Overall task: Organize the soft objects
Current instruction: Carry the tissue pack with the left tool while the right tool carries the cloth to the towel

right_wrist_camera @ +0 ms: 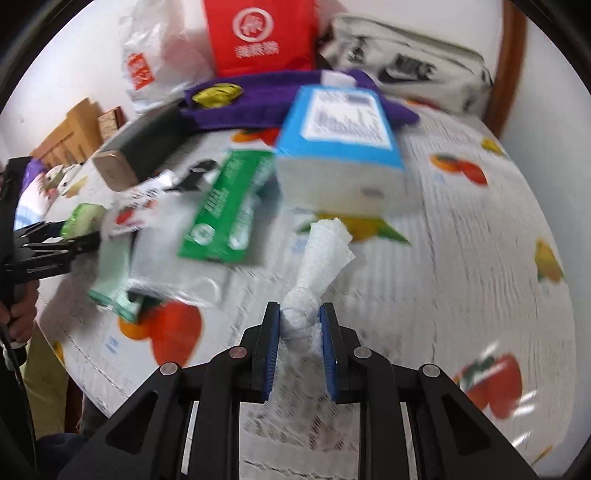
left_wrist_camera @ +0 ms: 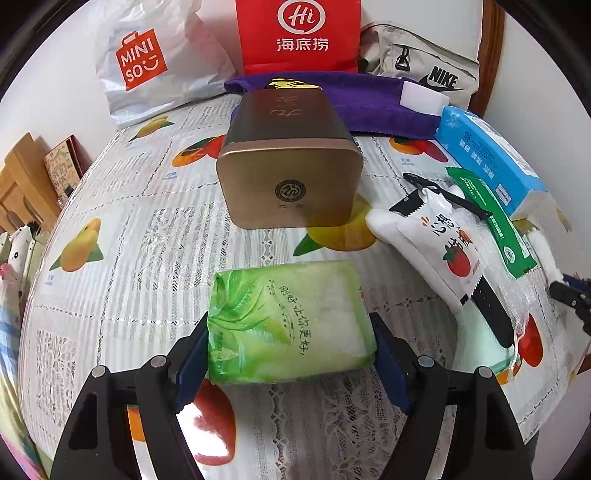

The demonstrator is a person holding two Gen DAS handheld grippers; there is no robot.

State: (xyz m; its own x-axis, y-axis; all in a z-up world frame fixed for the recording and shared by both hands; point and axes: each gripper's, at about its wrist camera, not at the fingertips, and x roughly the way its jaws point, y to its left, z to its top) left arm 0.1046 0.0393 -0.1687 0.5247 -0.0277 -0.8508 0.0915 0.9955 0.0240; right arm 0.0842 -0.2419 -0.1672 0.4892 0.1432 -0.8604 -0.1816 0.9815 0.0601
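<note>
Left gripper (left_wrist_camera: 291, 354) straddles the green tissue pack (left_wrist_camera: 290, 319), which lies near me on the fruit-print cloth (left_wrist_camera: 122, 258), just this side of the bronze tin (left_wrist_camera: 288, 177). Both blue pads sit against the pack's short sides; I judge it clamped, jaws wide because the pack is wide, though whether it is lifted or resting I cannot tell. It reads as light and squashy, film wrapper likely slippery, so the grip belongs across the middle of its sides, squeezed gently, not at a corner. Right gripper (right_wrist_camera: 298, 328) has its pads pinched on the knot of a twisted white paper wad (right_wrist_camera: 317, 266); the loose flared end points far, toward the blue tissue box (right_wrist_camera: 340, 147). This view is blurred, so fine contact is a judgement, but the knot fills the gap between the pads. The wad looks nearly weightless, limp and easy to tear; the knot is the one firm place to hold. To its left lies a heap: green packet (right_wrist_camera: 225, 206), tomato-print sachet (left_wrist_camera: 450, 240), bubble wrap (left_wrist_camera: 517, 295). Far edge: purple towel (left_wrist_camera: 369, 103), red bag (left_wrist_camera: 299, 33), white plastic bag (left_wrist_camera: 147, 59), canvas bag (left_wrist_camera: 424, 62).
</note>
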